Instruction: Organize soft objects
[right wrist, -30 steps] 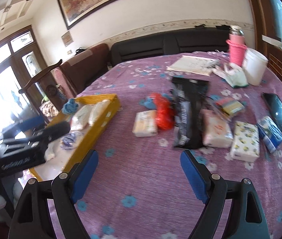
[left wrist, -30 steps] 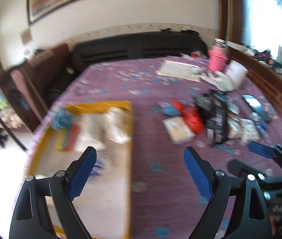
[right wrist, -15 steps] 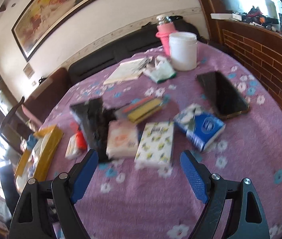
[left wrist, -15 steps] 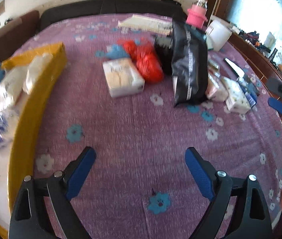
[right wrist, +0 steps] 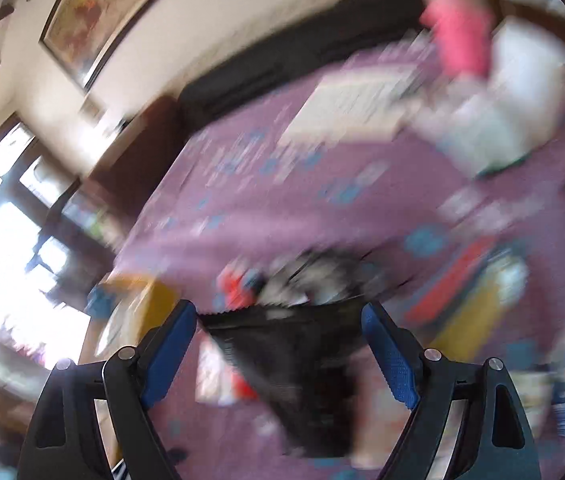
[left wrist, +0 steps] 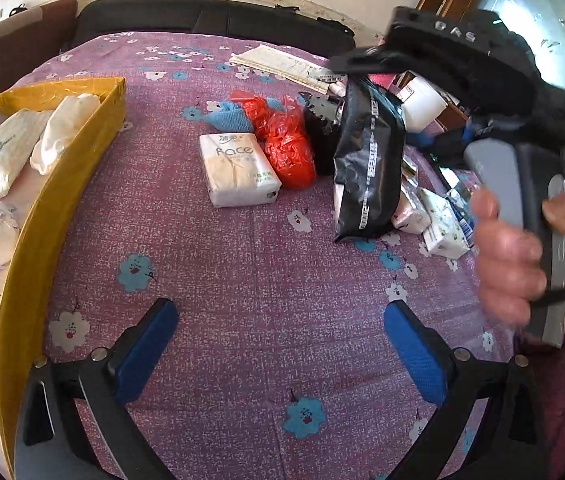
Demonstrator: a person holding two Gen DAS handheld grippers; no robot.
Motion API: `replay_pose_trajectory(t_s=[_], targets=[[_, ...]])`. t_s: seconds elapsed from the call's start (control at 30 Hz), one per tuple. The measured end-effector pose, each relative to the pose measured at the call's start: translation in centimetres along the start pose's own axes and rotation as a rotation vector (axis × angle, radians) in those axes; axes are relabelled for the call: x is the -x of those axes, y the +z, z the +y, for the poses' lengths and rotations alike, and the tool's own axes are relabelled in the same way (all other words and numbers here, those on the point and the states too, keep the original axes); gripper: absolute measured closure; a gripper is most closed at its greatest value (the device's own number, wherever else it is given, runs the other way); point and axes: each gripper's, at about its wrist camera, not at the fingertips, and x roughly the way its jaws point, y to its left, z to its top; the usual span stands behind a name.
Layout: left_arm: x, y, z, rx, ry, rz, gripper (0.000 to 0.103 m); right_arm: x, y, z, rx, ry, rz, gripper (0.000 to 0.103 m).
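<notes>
Two grippers were in view. The left gripper (left wrist: 280,338) hung released, its blue pads spread wide over a bare stretch of purple flowered cloth on the surface (left wrist: 242,280) — open room lay between it and the nearest items ahead. Along the left edge ran the yellow box (left wrist: 54,200), its near wall angled toward the gripper, with white soft packs inside it.

Ahead, a white tissue pack (left wrist: 238,174) lay flat, printed "Face", touching a crumpled red plastic bag (left wrist: 288,152) on its right. Just beyond, the black pouch (left wrist: 368,160) stood tilted with its top edge raised, glossy and creased, with a white stripe of small lettering down its length that was too fine to read. More small tissue packs (left wrist: 442,224) crowded at its right side.

The right gripper (right wrist: 278,344) sat spread around the pouch's serrated top edge (right wrist: 278,320) in its own heavily blurred view, pads at either side of it; whether they touched it I cannot tell. In the left view, a hand (left wrist: 510,256) gripped that tool's grey handle, whose black body bore the letters "DAS".
</notes>
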Motion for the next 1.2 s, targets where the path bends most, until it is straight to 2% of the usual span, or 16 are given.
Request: replay_pose_trajectory(t_s=[0.03, 0.1, 0.17, 0.23, 0.33, 0.47, 0.53, 0.67, 0.77, 0.8, 0.87, 0.9, 0.97, 1.03, 1.1, 1.2], targets=[[0.1, 0.0, 0.1, 0.006, -0.007, -0.003, 0.000, -0.5, -0.5, 0.3, 0.010, 0.045, 0.041, 0.012], [0.2, 0.0, 0.4, 0.023, -0.022, -0.011, 0.000, -1.0, -2.2, 0.6, -0.002, 0.294, 0.167, 0.012], [0.2, 0.0, 0.5, 0.026, -0.025, -0.013, 0.000, -0.2, -3.9, 1.2, 0.016, 0.417, 0.225, 0.012], [0.2, 0.0, 0.4, 0.026, -0.024, -0.013, 0.000, 1.5, -5.2, 1.7, 0.068, 0.470, 0.227, 0.012], [0.2, 0.0, 0.4, 0.022, -0.020, -0.011, 0.000, 4.5, -6.0, 1.0, 0.087, 0.395, 0.118, 0.012], [0.0, 0.0, 0.3, 0.016, -0.011, -0.007, 0.000, 7.9, -6.4, -1.5, 0.066, 0.174, -0.076, 0.012], [0.0, -0.1, 0.1, 0.013, -0.006, -0.005, 0.000, 9.8, -6.7, -3.3, 0.034, 0.051, -0.201, 0.012], [0.0, -0.1, 0.1, 0.014, -0.008, -0.006, 0.000, 12.4, -7.2, -5.8, -0.013, -0.091, -0.353, 0.012], [0.1, 0.0, 0.1, 0.014, -0.023, 0.023, 0.000, 12.4, -7.4, -7.6, -0.043, -0.142, -0.365, 0.012], [0.7, 0.1, 0.1, 0.040, -0.058, 0.044, 0.000, 12.4, -7.5, -8.0, -0.049, -0.156, -0.352, 0.012], [2.3, 0.2, -0.1, 0.063, -0.101, 0.025, 0.000, 12.8, -7.3, -8.3, -0.061, -0.146, -0.358, 0.012], [3.8, 0.7, -0.5, 0.046, -0.093, -0.014, 0.000, 13.0, -7.1, -8.5, -0.062, -0.144, -0.359, 0.012], [5.1, 1.9, -1.4, -0.020, -0.023, -0.070, 0.000, 12.9, -7.3, -8.2, -0.059, -0.128, -0.360, 0.012], [4.9, 3.2, -2.1, -0.093, 0.046, -0.077, 0.000, 12.9, -7.7, -7.8, -0.050, -0.113, -0.362, 0.012], [2.9, 4.8, -2.4, -0.152, 0.112, -0.036, 0.000, 12.6, -8.0, -7.2, -0.035, -0.121, -0.360, 0.012], [-0.8, 5.8, -1.1, -0.102, 0.129, 0.058, 0.000, 12.2, -8.2, -6.9, -0.028, -0.145, -0.357, 0.012]])
